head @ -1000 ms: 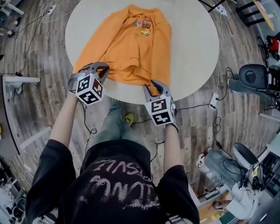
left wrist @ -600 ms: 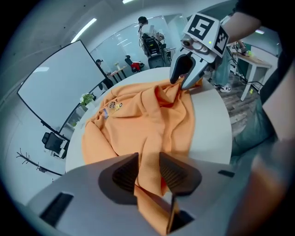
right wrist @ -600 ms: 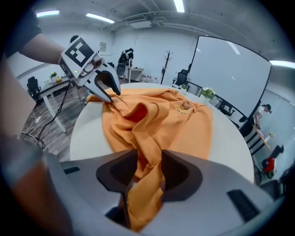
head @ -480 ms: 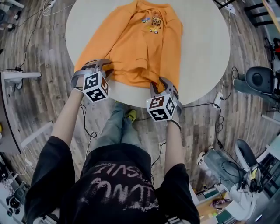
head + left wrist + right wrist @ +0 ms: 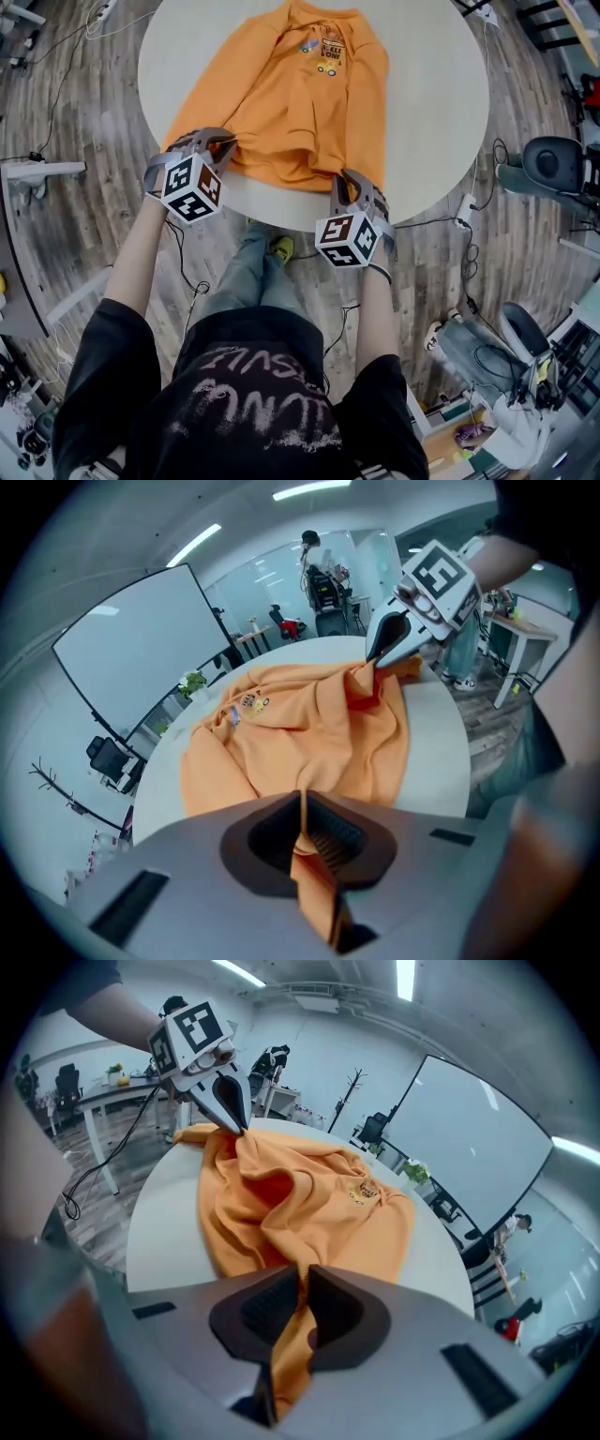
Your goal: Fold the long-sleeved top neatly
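An orange long-sleeved top [image 5: 281, 103] with a small chest print lies spread on the round white table [image 5: 431, 112], its hem toward the near edge. My left gripper [image 5: 223, 145] is at the hem's left corner and its jaws are closing with orange cloth pinched between the pads [image 5: 302, 832]. At the hem's right corner my right gripper [image 5: 345, 180] is closing too, and a strip of cloth is gripped between its pads [image 5: 302, 1312]. Each gripper view shows the other gripper [image 5: 375, 658] [image 5: 234, 1119] nipping a bunched corner of the top.
The table's near rim lies right under both grippers. An office chair [image 5: 548, 164] and cables are on the wooden floor at the right, bags [image 5: 478, 352] at the lower right, a white stand [image 5: 37, 173] at the left. A yellow shoe [image 5: 275, 249] shows below the table edge.
Both grippers have dipped a little onto the near hem and the right one has rolled. The hem corners now bunch in the jaws.
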Demonstrator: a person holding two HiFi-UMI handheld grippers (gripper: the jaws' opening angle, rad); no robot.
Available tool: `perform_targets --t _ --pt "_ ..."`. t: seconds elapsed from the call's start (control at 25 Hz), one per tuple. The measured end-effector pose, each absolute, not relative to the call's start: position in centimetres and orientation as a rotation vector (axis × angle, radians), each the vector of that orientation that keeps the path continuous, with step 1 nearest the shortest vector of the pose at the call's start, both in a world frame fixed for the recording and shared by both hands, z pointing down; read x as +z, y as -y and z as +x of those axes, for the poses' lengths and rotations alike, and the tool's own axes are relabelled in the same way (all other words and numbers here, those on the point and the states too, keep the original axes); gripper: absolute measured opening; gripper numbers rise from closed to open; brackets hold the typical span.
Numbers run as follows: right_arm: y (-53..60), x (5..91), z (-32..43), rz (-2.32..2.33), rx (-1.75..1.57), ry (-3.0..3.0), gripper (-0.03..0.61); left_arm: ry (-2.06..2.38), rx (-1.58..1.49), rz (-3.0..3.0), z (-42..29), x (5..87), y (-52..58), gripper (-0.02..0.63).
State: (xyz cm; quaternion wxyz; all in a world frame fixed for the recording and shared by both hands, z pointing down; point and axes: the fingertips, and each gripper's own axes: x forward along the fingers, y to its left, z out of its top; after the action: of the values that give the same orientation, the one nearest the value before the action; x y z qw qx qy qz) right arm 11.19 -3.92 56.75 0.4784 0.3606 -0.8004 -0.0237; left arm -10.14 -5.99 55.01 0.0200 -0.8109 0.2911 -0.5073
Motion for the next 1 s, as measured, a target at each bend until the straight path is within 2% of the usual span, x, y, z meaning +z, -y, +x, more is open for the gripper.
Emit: perform_targets --t 0.4,0.72,1.0 --pt "1.9 52.1 13.6 0.934 -0.251 1.926 0.035 -1.082 -1.348 -2.574 -10.8 49.3 3.3 0.028" --pt "-4.1 53.0 13.1 0.872 -0.311 1.93 0.035 -1.13 -1.349 -2.669 -12.9 52.1 -3.9 0.028" --pt "-7.3 57.0 11.7 0.793 -0.198 1.94 0.037 -1.138 -1.492 -2.707 -15.9 56.7 -6.7 0.028"
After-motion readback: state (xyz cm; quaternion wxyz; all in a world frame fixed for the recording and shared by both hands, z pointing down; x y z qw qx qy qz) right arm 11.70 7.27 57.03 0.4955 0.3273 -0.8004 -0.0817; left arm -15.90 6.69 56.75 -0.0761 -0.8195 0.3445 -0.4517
